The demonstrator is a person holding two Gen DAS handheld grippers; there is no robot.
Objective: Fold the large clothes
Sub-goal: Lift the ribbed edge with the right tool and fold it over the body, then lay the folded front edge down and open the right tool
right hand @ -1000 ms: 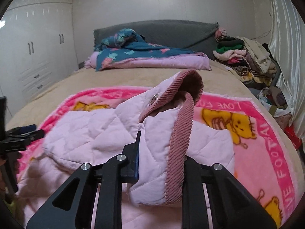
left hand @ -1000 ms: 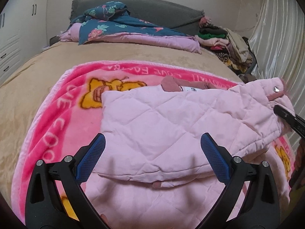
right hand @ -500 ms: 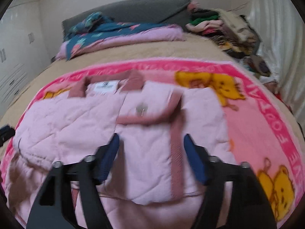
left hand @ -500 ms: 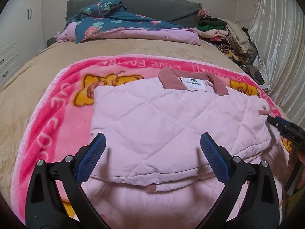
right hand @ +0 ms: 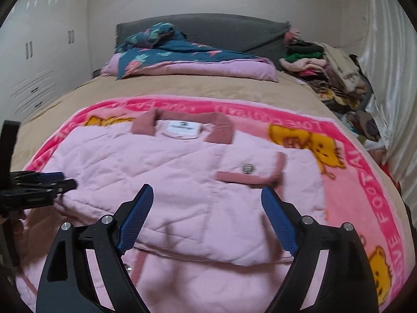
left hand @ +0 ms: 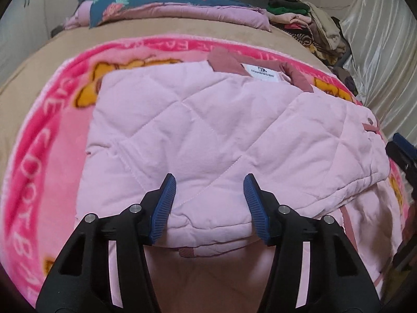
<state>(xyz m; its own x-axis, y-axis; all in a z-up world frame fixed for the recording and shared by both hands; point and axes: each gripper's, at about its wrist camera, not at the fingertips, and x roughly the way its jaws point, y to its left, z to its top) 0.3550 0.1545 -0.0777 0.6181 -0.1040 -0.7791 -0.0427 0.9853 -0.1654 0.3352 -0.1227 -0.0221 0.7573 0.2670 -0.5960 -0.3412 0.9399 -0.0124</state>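
1. The pale pink quilted jacket with a dusty-rose corduroy collar (right hand: 166, 172) lies flat on the bright pink cartoon-bear fleece blanket (right hand: 365, 208) across the bed, filling the frame's centre.
2. A second ago the right gripper (right hand: 207, 216) clamped a raised sleeve; now the sleeve lies folded across the jacket and its jaws are opening, empty.
3. The left gripper (left hand: 209, 206), wide before, has dropped lower; its jaws are closing around the jacket's folded lower edge, not yet pressing it.

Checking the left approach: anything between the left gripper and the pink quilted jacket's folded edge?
Nothing visible. The left gripper, jaws closing, is right at the folded edge of the pink quilted jacket, with only jacket fabric between its fingers. The pads are not yet pressing.
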